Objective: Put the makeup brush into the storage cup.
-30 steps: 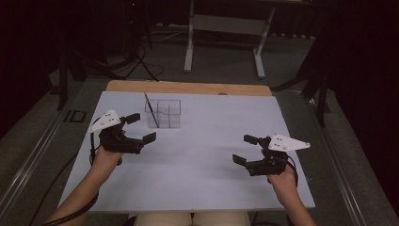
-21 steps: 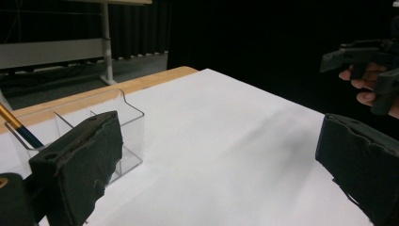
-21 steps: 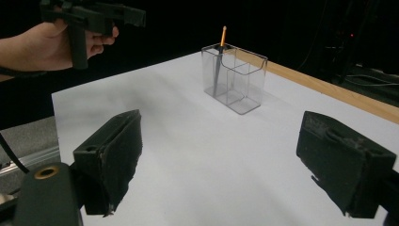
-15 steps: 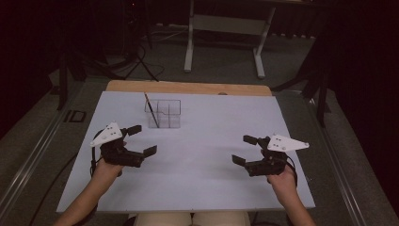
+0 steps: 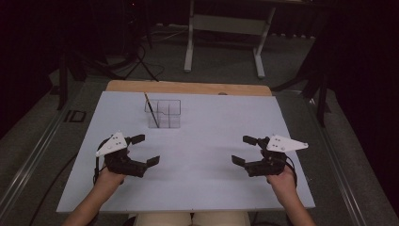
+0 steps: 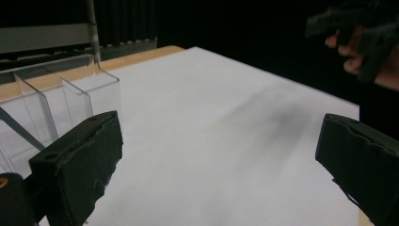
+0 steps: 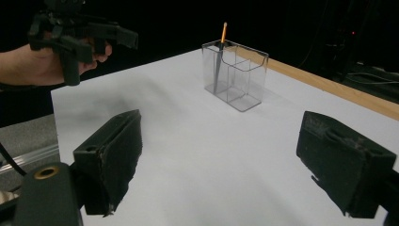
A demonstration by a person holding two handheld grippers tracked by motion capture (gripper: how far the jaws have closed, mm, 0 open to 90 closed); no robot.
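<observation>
Taking the clear plastic organizer [image 5: 163, 114] as the landmark, the nearest things are the two hand-held grippers, both on the near side of it over the white table surface [image 5: 202, 141]. The left gripper [image 5: 142, 150] sits near and slightly left of the organizer, held in the person's left hand [image 5: 107, 176], with its black jaws spread wide and nothing between them; in the left gripper view the two jaw pads stand far apart at the frame's edges, with bare white table between and the organizer's clear wall just beyond the left-hand pad. The right gripper [image 5: 243, 149] is well apart from the organizer, off to its right and nearer the person, held in the right hand [image 5: 281, 178], its jaws likewise wide and empty. In the right gripper view the organizer [image 7: 235, 75] stands upright beyond the open jaws, and the other hand with its gripper [image 7: 75, 35] shows at the upper left. The organizer is a divided clear box standing near the far edge of the white surface, left of centre. A thin pencil [image 5: 151, 109] leans in its leftmost compartment, its orange end [image 7: 224, 31] sticking above the rim. Beyond the organizer a wooden table edge [image 5: 188, 88] runs along the back, and past that a grey floor with a metal stand frame [image 5: 226, 28].
</observation>
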